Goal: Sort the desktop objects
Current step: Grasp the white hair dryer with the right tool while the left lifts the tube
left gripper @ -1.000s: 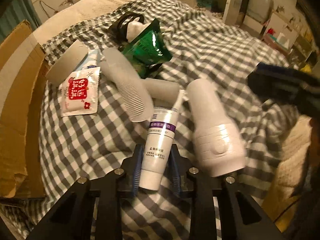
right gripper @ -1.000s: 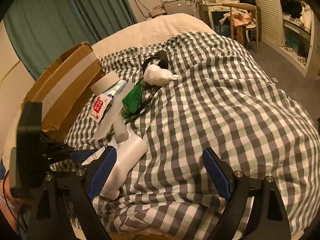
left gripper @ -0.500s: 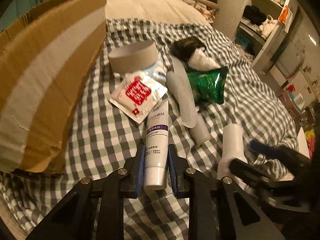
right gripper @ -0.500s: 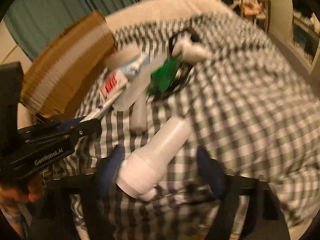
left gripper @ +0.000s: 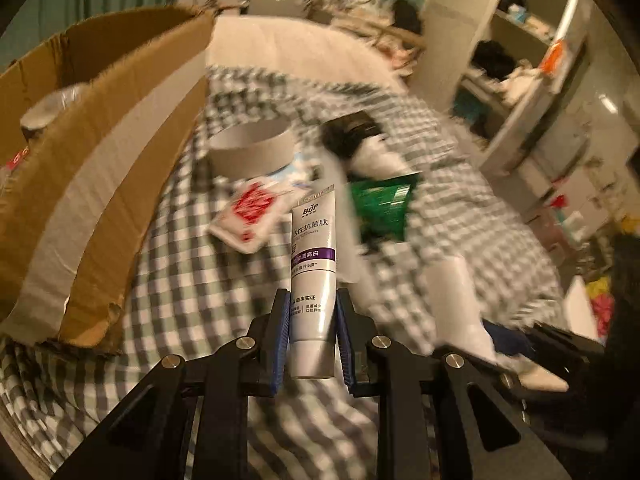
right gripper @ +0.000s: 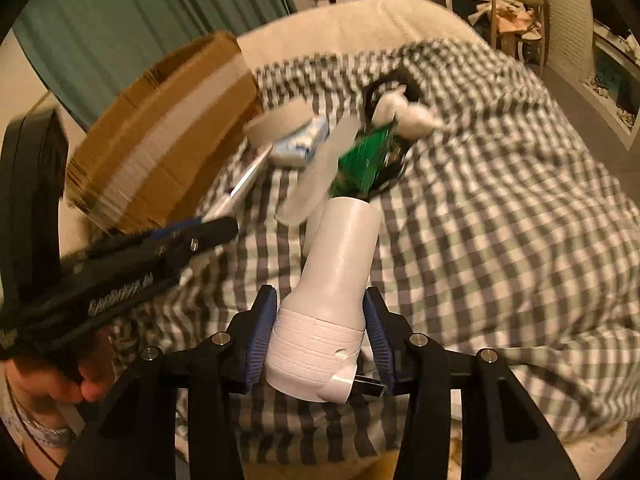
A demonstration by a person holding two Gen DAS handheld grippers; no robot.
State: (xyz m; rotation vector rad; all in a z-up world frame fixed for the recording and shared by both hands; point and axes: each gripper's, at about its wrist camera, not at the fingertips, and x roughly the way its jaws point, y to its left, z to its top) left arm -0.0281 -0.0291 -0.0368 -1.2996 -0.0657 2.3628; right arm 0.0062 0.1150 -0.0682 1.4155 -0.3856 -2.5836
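Left gripper [left gripper: 312, 340]: clenched on the toothpaste tube [left gripper: 313, 276], blue pads pressed against both sides of its lower body; cap end toward the camera, crimped end pointing away, raised above the bed.
Right gripper [right gripper: 320, 336]: clamped round the wide ribbed end of the white bottle [right gripper: 330, 300], narrower end aimed away toward the pile; bottle lifted clear of the cover.
Checked bedcover [right gripper: 500, 240]: grey and white squares, carrying every loose item; much of it blurred.
Cardboard box [left gripper: 96, 168]: open, at the left edge of the bed, pale tape band across its near wall; some items inside, too dim to name.
Tape roll [left gripper: 251, 150]: beside the box wall, toward the far end of the bed, resting on the cover.
Red-and-white sachet [left gripper: 250, 214]: flat on the cover, just in front of the tape roll, near the tube's far end.
Green packet [left gripper: 382, 204]: right of the sachet, near the middle of the bed.
Black-and-white bundle [right gripper: 396, 100]: beyond the green packet, touching its far edge; exact nature unclear.
Pale comb-like piece [right gripper: 324, 172]: between the tape roll and the green packet, smeared by blur.
Person's hand [right gripper: 52, 384]: gripping the left tool's handle at the lower left of the right wrist view.
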